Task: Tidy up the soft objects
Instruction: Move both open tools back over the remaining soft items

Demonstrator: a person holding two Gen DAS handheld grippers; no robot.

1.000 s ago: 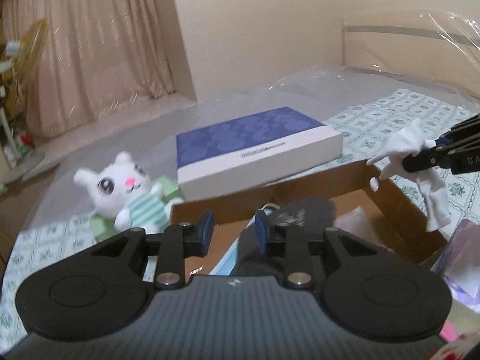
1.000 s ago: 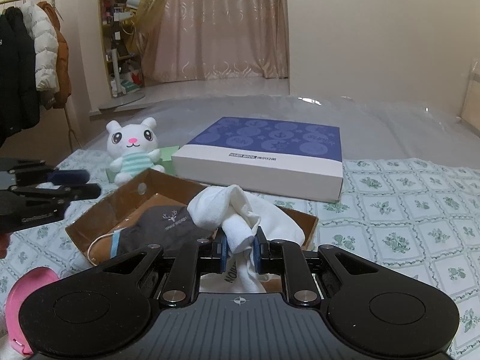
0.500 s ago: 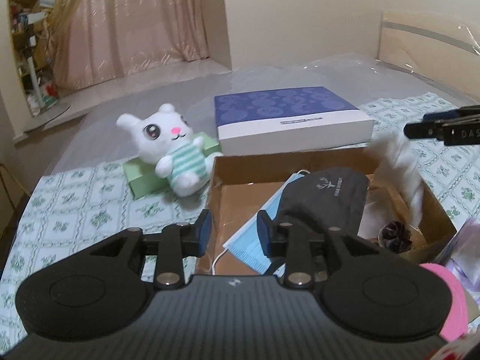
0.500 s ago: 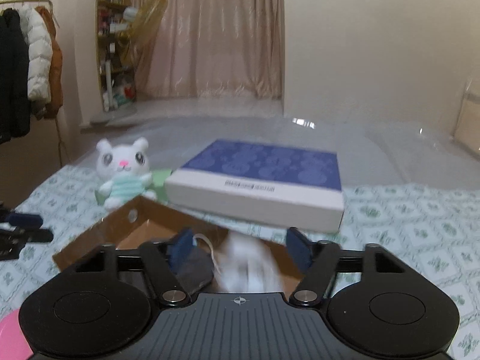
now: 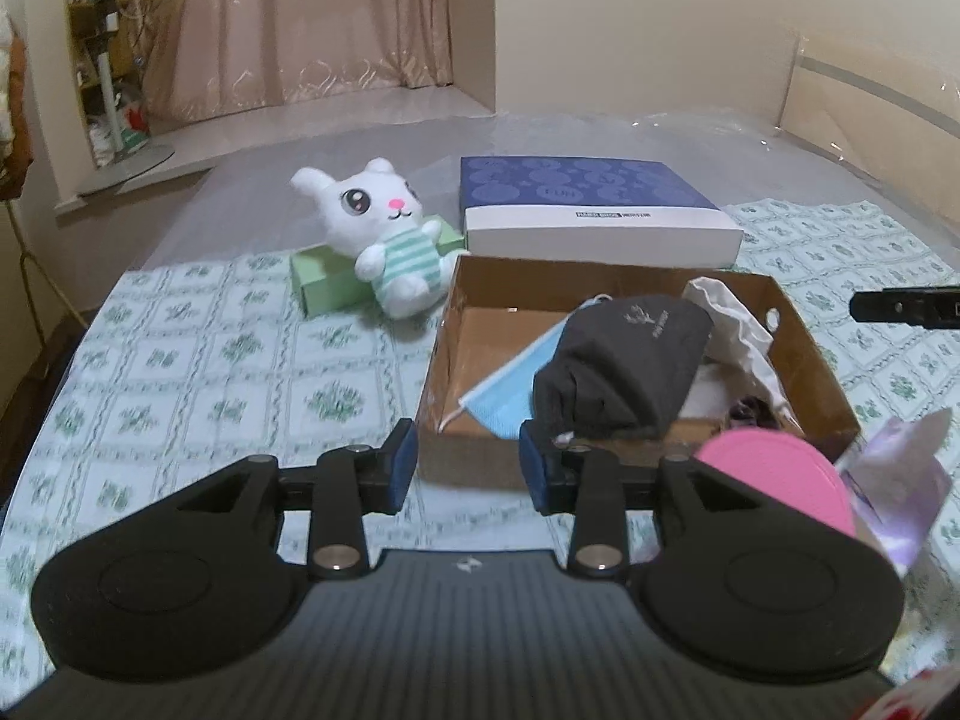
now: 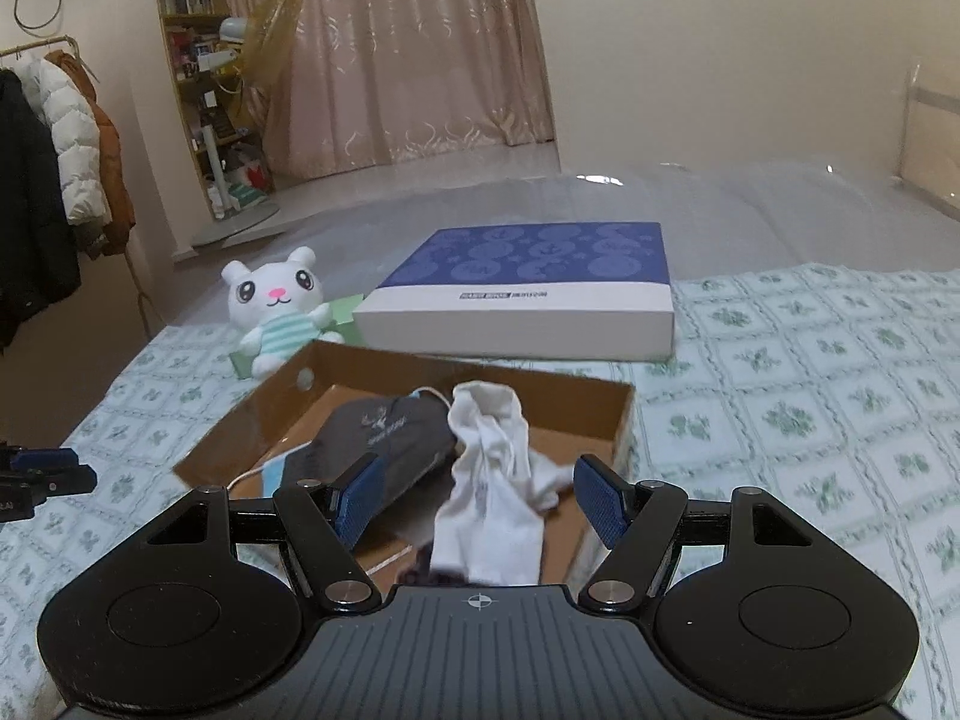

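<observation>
Right gripper (image 6: 478, 498) spread wide, holding nothing; white sock (image 6: 495, 480) lies in cardboard box (image 6: 621, 420) on the bed, dark mask (image 6: 384, 438) at its 9 o'clock; left gripper (image 5: 468, 468) parted, holding nothing

Both wrist cameras look forward and slightly down over their own jaws across the bed. The left view faces the cardboard box (image 5: 630, 276) from its near left corner; the right sits close above its right end. Both share the box, the plush rabbit (image 5: 384, 234) and the blue box (image 6: 528, 288).
</observation>
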